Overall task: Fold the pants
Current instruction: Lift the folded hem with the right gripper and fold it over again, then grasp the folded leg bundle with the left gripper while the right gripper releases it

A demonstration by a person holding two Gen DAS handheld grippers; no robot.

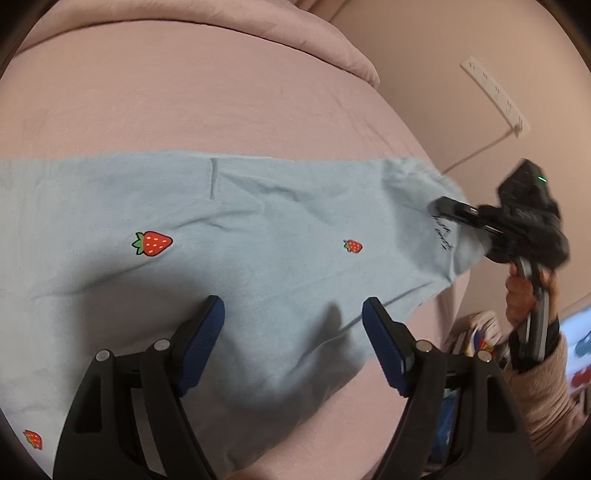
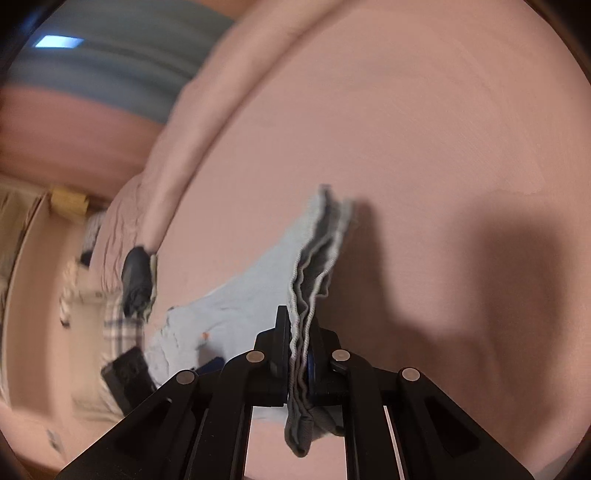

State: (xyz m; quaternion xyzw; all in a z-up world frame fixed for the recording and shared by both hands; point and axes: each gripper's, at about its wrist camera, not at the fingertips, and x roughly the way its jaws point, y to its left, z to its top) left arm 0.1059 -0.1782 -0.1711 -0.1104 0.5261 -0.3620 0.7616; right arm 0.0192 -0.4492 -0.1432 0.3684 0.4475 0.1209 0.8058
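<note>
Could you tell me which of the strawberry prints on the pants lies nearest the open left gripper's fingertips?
The large strawberry on the light blue pants, just above the left gripper; the others lie farther away.

Wrist views, close — shared pants point(image 1: 258, 229)

pants point(image 1: 258, 229) run off my left-wrist view's left edge | clutter point(image 2: 74, 295) left of bed in right-wrist view too blurred to name | writing point(image 1: 441, 236) on pants unreadable

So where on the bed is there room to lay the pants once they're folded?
The bare pink sheet between the pants and the rolled blanket is free. The near side is crowded: the left gripper hangs open over the pants, and the right gripper pinches their waistband.
</note>
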